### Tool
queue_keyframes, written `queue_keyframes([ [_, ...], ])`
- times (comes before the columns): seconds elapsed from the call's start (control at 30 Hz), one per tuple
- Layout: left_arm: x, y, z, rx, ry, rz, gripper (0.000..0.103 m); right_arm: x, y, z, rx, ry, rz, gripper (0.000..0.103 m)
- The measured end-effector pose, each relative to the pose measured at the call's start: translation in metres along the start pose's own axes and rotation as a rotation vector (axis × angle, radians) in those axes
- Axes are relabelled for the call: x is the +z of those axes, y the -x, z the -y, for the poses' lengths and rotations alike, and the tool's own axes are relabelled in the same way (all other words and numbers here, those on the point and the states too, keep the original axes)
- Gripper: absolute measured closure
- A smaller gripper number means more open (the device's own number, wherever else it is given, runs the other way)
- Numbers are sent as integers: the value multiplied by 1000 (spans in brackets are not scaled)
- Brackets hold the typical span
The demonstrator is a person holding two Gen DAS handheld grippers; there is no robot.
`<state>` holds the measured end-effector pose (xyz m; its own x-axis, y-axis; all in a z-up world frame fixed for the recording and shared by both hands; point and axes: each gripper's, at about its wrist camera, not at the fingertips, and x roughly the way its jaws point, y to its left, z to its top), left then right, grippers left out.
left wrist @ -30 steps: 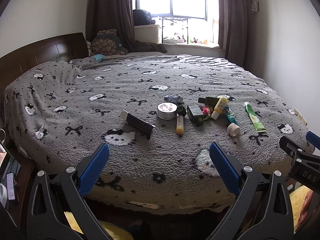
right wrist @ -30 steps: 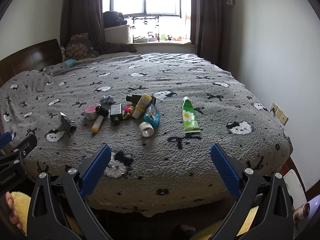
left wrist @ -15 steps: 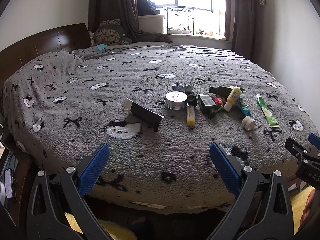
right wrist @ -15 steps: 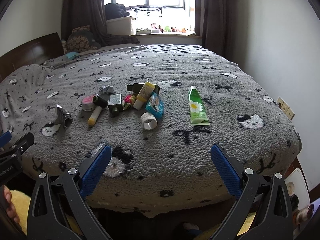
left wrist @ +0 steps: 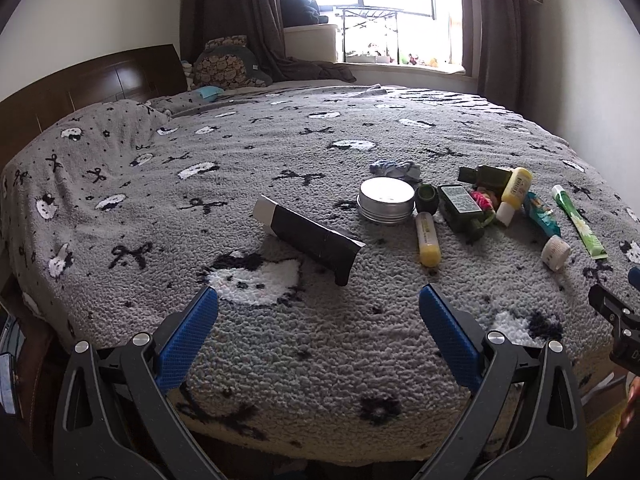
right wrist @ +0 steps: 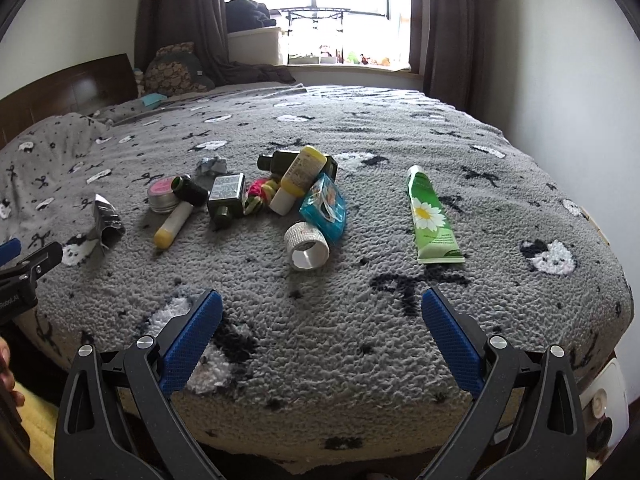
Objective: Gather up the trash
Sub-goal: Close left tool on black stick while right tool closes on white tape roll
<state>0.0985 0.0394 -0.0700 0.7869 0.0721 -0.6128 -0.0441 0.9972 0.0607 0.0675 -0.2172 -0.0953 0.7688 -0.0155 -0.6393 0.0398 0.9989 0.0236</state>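
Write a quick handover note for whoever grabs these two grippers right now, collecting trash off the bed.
Left gripper: open, empty, hovering over the near edge of the bed.
Right gripper: open, empty, also at the near edge.
Items all lie on the blanket: black tube nearest the left gripper, round tin, yellow stick, dark bottles, tape roll, blue packet, green daisy tube off to the right.
Done: nothing picked up yet.
Left: collect everything; no bin is in view.
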Motion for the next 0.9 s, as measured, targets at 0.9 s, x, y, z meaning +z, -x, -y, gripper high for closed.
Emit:
queue_keyframes([
  [0.9,31,-147,-12,-2,103,-218,19,12,-91,0,-29,-83,-33,44],
])
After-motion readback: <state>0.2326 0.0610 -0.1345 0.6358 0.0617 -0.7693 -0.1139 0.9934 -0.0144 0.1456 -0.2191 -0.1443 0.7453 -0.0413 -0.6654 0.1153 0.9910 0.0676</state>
